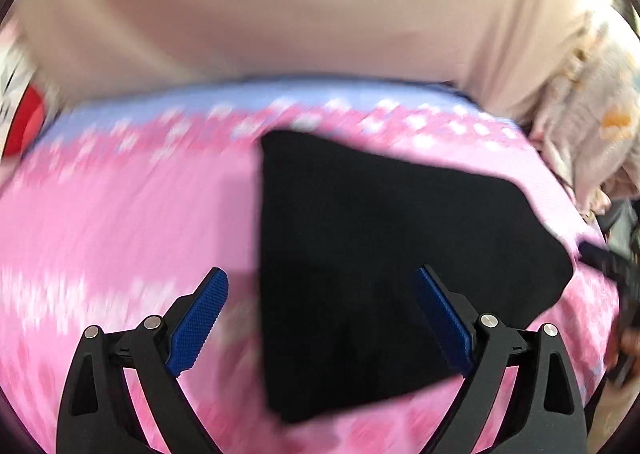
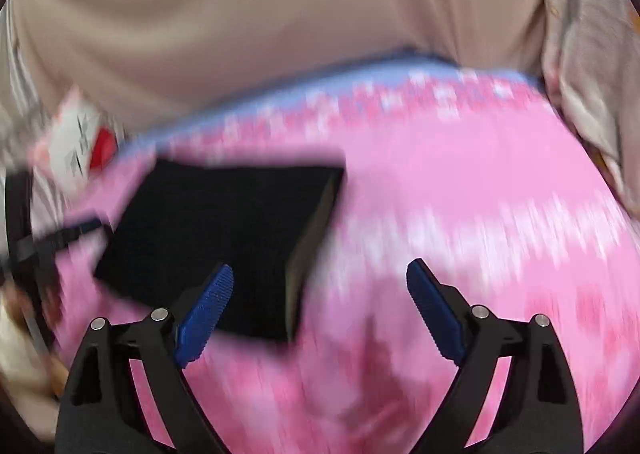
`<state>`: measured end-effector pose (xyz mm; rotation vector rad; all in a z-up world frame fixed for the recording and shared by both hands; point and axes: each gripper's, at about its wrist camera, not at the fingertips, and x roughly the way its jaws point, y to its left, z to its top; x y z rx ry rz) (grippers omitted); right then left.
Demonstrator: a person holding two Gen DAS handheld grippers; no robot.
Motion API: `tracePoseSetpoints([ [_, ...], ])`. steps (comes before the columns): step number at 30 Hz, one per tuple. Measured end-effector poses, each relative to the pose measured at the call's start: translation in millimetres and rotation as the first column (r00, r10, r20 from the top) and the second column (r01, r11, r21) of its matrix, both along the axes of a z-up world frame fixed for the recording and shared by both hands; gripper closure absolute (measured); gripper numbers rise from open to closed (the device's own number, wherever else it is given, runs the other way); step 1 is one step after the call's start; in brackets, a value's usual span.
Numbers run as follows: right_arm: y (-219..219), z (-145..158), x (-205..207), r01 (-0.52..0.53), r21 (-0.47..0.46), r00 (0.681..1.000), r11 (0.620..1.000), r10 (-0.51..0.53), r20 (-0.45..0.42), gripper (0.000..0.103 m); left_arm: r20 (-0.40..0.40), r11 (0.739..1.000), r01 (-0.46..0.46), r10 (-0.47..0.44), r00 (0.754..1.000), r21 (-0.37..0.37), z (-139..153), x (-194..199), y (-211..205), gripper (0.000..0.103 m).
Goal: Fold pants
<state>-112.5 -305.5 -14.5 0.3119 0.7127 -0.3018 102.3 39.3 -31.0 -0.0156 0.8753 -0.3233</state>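
On the pink patterned bedspread (image 1: 120, 213) the black pants (image 1: 380, 254) lie folded into a compact block, my left gripper (image 1: 322, 318) and right gripper (image 2: 320, 310) both spread wide and empty (frames blurred); I should square its edges gently.

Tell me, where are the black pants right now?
The folded black pants lie flat on the pink patterned cover. The left wrist view shows them centre-right, the right wrist view centre-left; neither open hand-held gripper holds them.
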Motion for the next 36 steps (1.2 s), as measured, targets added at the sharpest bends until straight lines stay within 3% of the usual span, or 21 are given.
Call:
tracePoseSetpoints([
  [4,41.3,-39.5,0.3,-0.070,-0.046,0.990,0.997,0.063,-0.124,0.020,-0.178,0.975,-0.060,0.022,0.984,-0.214,-44.8,-6.3,30.3,0.011],
  [6,51.0,-45.9,21.0,-0.084,-0.076,0.987,0.994,0.073,-0.144,0.020,-0.207,0.950,-0.071,0.006,0.978,-0.304,-53.1,-0.6,30.8,0.011],
  [8,50.6,-40.8,35.2,-0.078,-0.090,0.990,0.993,0.066,-0.122,0.024,-0.176,0.952,-0.057,0.004,0.984,-0.300,-54.3,7.4,24.0,0.010],
  [9,47.7,-40.7,41.3,-0.082,-0.068,0.992,0.994,0.074,-0.105,0.042,-0.160,0.956,-0.043,-0.004,0.987,-0.289,-54.5,11.6,19.8,0.010],
  [10,42.5,-46.1,54.8,-0.081,-0.015,0.991,0.997,0.079,-0.111,0.052,-0.145,0.961,-0.024,-0.016,0.989,-0.275,-54.8,15.9,12.8,0.013],
  [11,40.7,-47.9,59.6,-0.067,0.005,0.993,0.998,0.068,-0.100,0.055,-0.136,0.965,-0.007,-0.030,0.990,-0.262,-54.5,18.4,7.8,0.029],
  [13,37.0,-40.4,61.1,-0.054,0.045,0.996,0.998,0.057,-0.070,0.078,-0.145,0.959,0.009,-0.052,0.988,-0.282,-53.6,23.2,5.4,0.052],
  [14,35.9,-33.8,56.2,-0.052,0.075,0.998,0.996,0.055,-0.043,0.082,-0.147,0.956,0.015,-0.061,0.987,-0.292,-49.5,22.9,6.9,0.060],
  [16,42.0,-13.0,36.7,-0.050,0.102,0.999,0.994,0.048,0.013,0.086,-0.148,0.953,0.049,-0.097,0.984,-0.298,-36.1,11.5,11.6,0.063],
  [20,65.6,10.0,-9.8,-0.041,0.107,0.998,0.993,0.037,0.043,0.086,-0.200,0.939,0.099,-0.172,0.965,-0.331,-22.6,-31.5,21.2,0.060],
  [21,69.8,6.4,-18.3,-0.033,0.111,0.999,0.993,0.030,0.029,0.085,-0.226,0.937,0.092,-0.175,0.958,-0.336,-27.0,-40.4,21.7,0.057],
  [22,72.5,-3.2,-24.1,-0.019,0.113,1.000,0.993,0.020,-0.001,0.075,-0.261,0.947,0.071,-0.158,0.952,-0.314,-39.2,-47.9,21.3,0.048],
  [23,72.1,-23.4,-26.9,-0.003,0.110,0.997,0.994,0.012,-0.077,0.071,-0.284,0.957,0.049,-0.133,0.949,-0.285,-48.8,-51.0,21.2,0.044],
  [24,68.7,-42.8,-31.0,0.023,0.116,0.989,0.993,-0.006,-0.146,0.068,-0.277,0.948,0.021,-0.115,0.954,-0.319,-51.5,-55.7,28.5,0.044],
  [26,59.3,-45.5,-55.8,0.063,0.202,0.994,0.977,-0.044,-0.096,0.067,-0.285,0.941,-0.008,-0.093,0.954,-0.337,-34.4,-58.2,40.1,0.050],
  [27,56.3,-35.3,-66.8,0.091,0.199,0.994,0.976,-0.076,-0.081,0.067,-0.245,0.942,-0.014,-0.072,0.967,-0.334,-17.5,-61.6,46.9,0.050],
  [29,55.6,-0.4,-82.9,0.135,0.096,0.991,0.986,-0.135,-0.006,0.065,-0.058,0.960,0.001,-0.018,0.998,-0.279,30.8,-71.9,54.9,0.047],
  [31,59.8,31.1,-72.7,0.121,0.009,0.991,0.993,-0.122,0.053,0.065,0.083,0.979,0.028,-0.012,0.996,-0.201,64.8,-69.5,41.8,0.043],
  [33,65.2,45.2,-46.5,0.061,-0.026,0.994,0.998,-0.059,0.093,0.065,0.113,0.985,0.055,-0.036,0.993,-0.166,73.2,-52.5,17.0,0.039],
  [36,75.7,41.7,16.7,-0.040,-0.084,0.997,0.996,0.046,0.067,0.065,0.020,0.993,0.090,-0.089,0.996,-0.073,37.0,-3.3,-37.5,0.038],
])
